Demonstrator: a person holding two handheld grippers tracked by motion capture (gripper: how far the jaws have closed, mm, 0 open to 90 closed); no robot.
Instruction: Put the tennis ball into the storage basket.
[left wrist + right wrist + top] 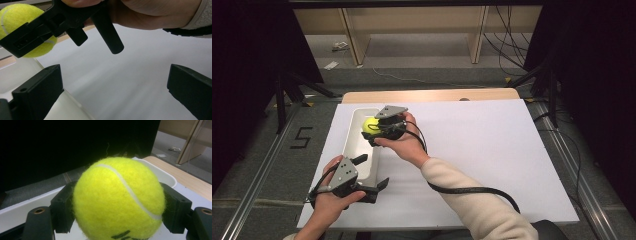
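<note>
A yellow tennis ball (118, 198) is clamped between the jaws of the right gripper (382, 127) and held over the far end of the white tray (357, 150), seemingly just above it, while the left gripper (349, 180) is kept spread wide and empty at the tray's near end.

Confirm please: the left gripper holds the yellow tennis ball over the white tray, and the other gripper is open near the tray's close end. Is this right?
Not quite: the right gripper holds the tennis ball over the white tray, as the right gripper view shows. The left gripper is the open one at the tray's near end.
</note>
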